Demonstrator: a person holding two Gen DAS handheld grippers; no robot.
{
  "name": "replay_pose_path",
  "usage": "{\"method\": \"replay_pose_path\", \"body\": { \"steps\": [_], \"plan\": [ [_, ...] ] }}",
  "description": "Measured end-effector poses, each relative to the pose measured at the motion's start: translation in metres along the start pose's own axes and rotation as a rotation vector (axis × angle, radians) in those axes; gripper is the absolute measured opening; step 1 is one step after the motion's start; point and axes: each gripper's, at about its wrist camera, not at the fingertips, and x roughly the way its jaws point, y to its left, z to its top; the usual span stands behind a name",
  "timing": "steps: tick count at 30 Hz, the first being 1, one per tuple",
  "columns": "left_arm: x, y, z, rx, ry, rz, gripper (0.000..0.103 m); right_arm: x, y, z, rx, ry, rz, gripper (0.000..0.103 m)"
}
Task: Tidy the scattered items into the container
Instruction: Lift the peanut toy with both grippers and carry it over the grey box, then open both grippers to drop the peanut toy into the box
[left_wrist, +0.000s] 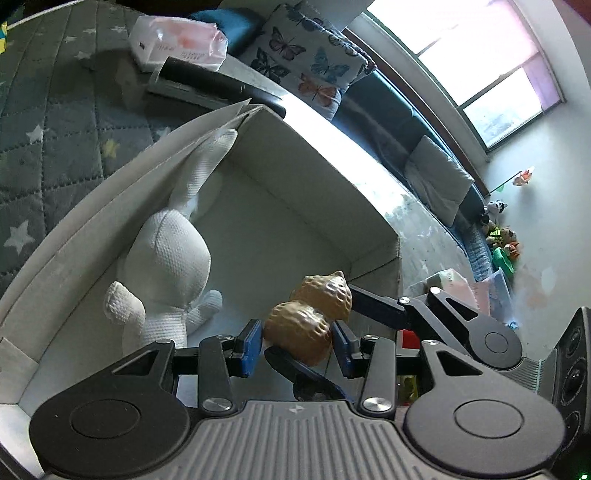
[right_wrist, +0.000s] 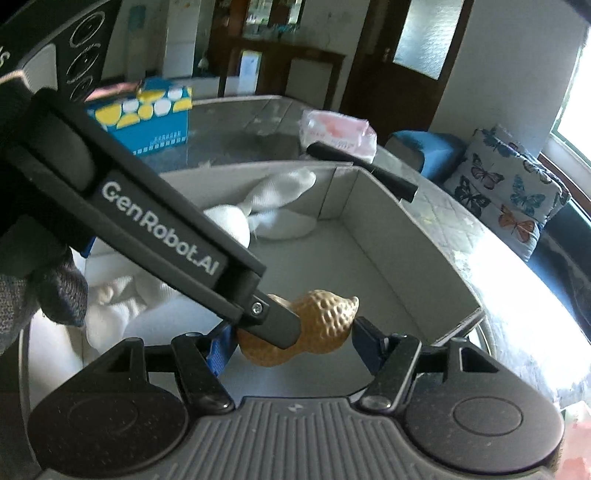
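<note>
Your left gripper (left_wrist: 298, 341) and your right gripper (right_wrist: 291, 341) both meet at the peanut-shaped toy (left_wrist: 308, 317), which hangs over the open white box (left_wrist: 391, 243), near its front wall and clear of the floor.

Left wrist view:
- The blue pads (left_wrist: 252, 341) of your left gripper sit against either side of the toy's lower lobe; the left gripper is clamped on it.
- A black finger of the right gripper enters from the right and touches the toy's upper lobe.
- A white knitted rabbit (left_wrist: 166, 273) lies inside the box against the left wall, with one ear reaching up to the far corner.

Right wrist view:
- The toy sits between your right gripper's fingers. The right finger's tip meets the toy's side. The left pad is largely hidden behind the left gripper's finger, so you cannot tell whether the right gripper is pressing on the toy or merely bracketing it.
- The left gripper's body, marked "GenRobot.AI", crosses the view from upper left, with your gloved hand (right_wrist: 37, 291) behind it.

Behind the box on the quilted surface lie a pink-and-white tissue pack (right_wrist: 338, 133) and a black bar (right_wrist: 364, 171). A blue-and-yellow carton (right_wrist: 147, 118) stands further back. A butterfly-print cushion (right_wrist: 506, 188) rests on the sofa to the right.
</note>
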Motion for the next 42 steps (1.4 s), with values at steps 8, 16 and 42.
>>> {"method": "replay_pose_path", "body": {
  "steps": [8, 16, 42],
  "plan": [
    [0.000, 0.000, 0.001, -0.003, 0.000, 0.013, 0.043, 0.005, 0.004, -0.002, 0.002, 0.017, -0.011, 0.069],
    [-0.005, -0.002, 0.000, -0.003, -0.007, 0.016, 0.043, 0.000, 0.003, -0.004, 0.037, -0.009, -0.020, 0.071],
    [-0.060, -0.068, -0.049, 0.154, -0.104, -0.016, 0.043, -0.124, -0.003, -0.072, 0.276, -0.258, -0.081, 0.084]
  ]
}}
